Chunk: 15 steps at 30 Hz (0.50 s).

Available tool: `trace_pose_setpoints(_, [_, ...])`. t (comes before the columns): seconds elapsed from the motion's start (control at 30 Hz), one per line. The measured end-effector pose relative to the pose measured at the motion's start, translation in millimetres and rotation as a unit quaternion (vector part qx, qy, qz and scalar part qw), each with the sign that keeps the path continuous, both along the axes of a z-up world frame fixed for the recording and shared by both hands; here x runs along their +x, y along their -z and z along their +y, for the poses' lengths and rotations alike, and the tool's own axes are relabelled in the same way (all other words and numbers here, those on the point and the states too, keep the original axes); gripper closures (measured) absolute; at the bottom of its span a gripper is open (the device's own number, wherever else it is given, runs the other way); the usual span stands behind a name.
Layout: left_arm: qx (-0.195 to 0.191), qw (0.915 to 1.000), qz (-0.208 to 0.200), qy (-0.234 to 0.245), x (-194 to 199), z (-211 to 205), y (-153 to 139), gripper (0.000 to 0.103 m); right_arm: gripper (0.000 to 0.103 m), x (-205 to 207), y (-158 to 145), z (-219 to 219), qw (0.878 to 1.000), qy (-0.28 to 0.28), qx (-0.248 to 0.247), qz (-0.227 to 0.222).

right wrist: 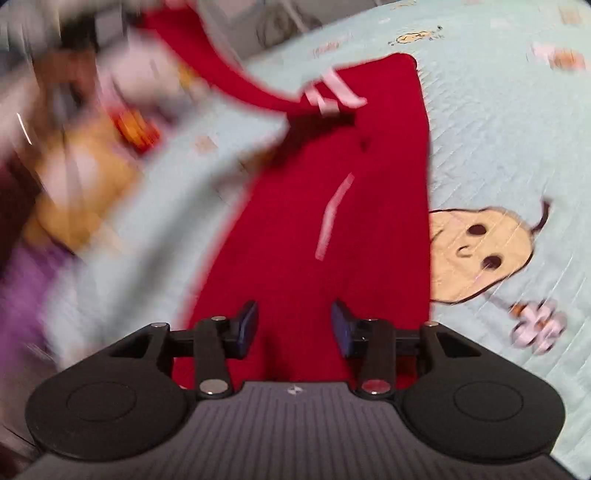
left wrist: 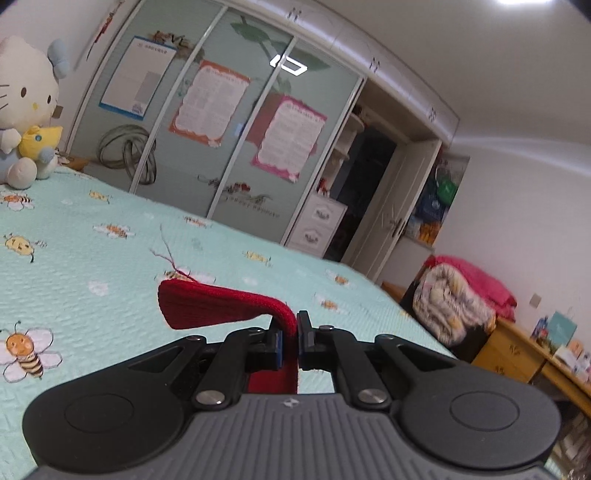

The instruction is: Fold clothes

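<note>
Each gripper, left and right, has black linkage arms with silver screws. Blue pads line the fingers. The ribbed grey body carries a small white logo.

bed mint, bee print | plush cat at 9 o'clock | sliding wardrobe with posters at 12 | white drawers centre | wooden desk at 4 | folded bedding at 3 | ceiling light at 1

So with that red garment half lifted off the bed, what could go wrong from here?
The left claw pinches only a narrow edge of the red garment, so it could slip free. The right claw hangs open over the cloth, gripping nothing, so that side may sag or bunch. A loose thread might also snag.
</note>
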<state>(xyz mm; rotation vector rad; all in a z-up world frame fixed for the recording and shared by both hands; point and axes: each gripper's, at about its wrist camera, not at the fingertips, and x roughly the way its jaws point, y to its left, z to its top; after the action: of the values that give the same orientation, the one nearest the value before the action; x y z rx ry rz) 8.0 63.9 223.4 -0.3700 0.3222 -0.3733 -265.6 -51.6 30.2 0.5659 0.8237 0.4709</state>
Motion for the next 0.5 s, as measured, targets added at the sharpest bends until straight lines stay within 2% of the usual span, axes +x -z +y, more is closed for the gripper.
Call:
trace_pose_setpoints(0.03, [-0.002, 1.0000, 0.005, -0.001, 0, 2, 4, 0.098, 0.058, -5, -2, -12, 0.999, 0.012, 0.033, -0.004])
trace_pose_setpoints(0.1, [-0.010, 0.9999, 0.013, -0.003, 0, 4, 9, 0.098, 0.058, -20, -9, -31, 0.998, 0.036, 0.041, -0.014])
trace_pose_setpoints(0.2, [-0.006, 0.9998, 0.017, -0.006, -3, 5, 13, 0.098, 0.057, -45, -14, -38, 0.999, 0.028, 0.033, -0.019])
trace_pose_setpoints(0.3, [0.005, 0.9998, 0.018, -0.005, -6, 2, 12, 0.098, 0.057, -54, -15, -29, 1.000, 0.008, -0.004, -0.023])
trace_pose_setpoints(0.33, [0.009, 0.9998, 0.018, -0.004, -7, 0, 12, 0.098, 0.057, -56, -16, -23, 0.999, -0.001, -0.029, -0.029])
trace_pose_setpoints(0.4, [0.008, 0.9998, 0.020, -0.002, -7, -3, 14, 0.098, 0.057, -57, -23, 6, 0.989, -0.024, -0.136, -0.056])
trace_pose_setpoints(0.5, [0.004, 0.9997, 0.026, 0.005, -8, -6, 18, 0.098, 0.058, -47, -19, 49, 0.953, -0.043, -0.285, -0.092])
